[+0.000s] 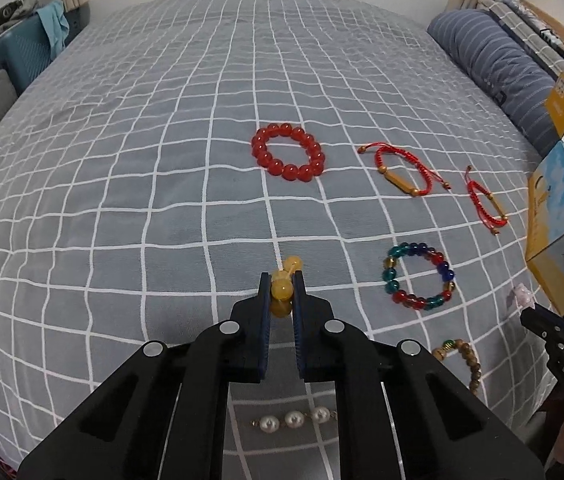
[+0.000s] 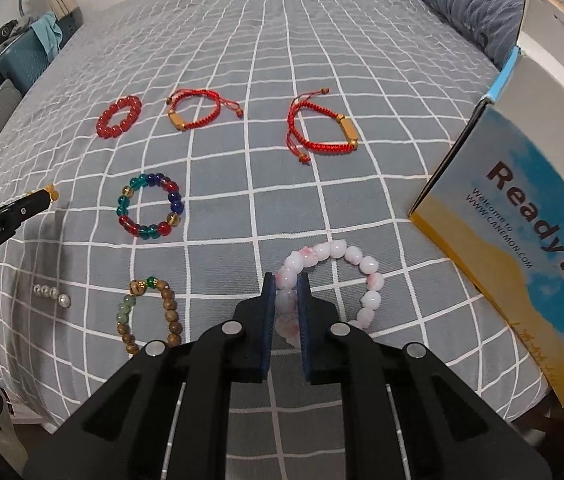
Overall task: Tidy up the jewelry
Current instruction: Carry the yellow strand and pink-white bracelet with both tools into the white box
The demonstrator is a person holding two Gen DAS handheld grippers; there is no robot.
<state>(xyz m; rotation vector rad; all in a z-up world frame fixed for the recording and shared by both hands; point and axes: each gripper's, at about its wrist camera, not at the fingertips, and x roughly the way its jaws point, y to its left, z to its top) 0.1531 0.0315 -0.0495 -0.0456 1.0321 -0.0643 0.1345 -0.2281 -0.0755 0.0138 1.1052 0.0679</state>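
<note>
Beads feel hard, slick and loosely strung, so we clench left gripper point(image 1: 282, 288) on amber beads point(image 1: 282, 286) and right gripper point(image 2: 287, 300) on pink bracelet point(image 2: 334, 280) beside box point(image 2: 522, 240).

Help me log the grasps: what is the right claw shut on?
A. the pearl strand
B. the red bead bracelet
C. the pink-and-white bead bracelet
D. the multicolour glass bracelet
C: in the right wrist view the right claw pinches beads of the pink-and-white bracelet, while the red bead bracelet, pearl strand and multicolour bracelet lie untouched on the bed.
</note>
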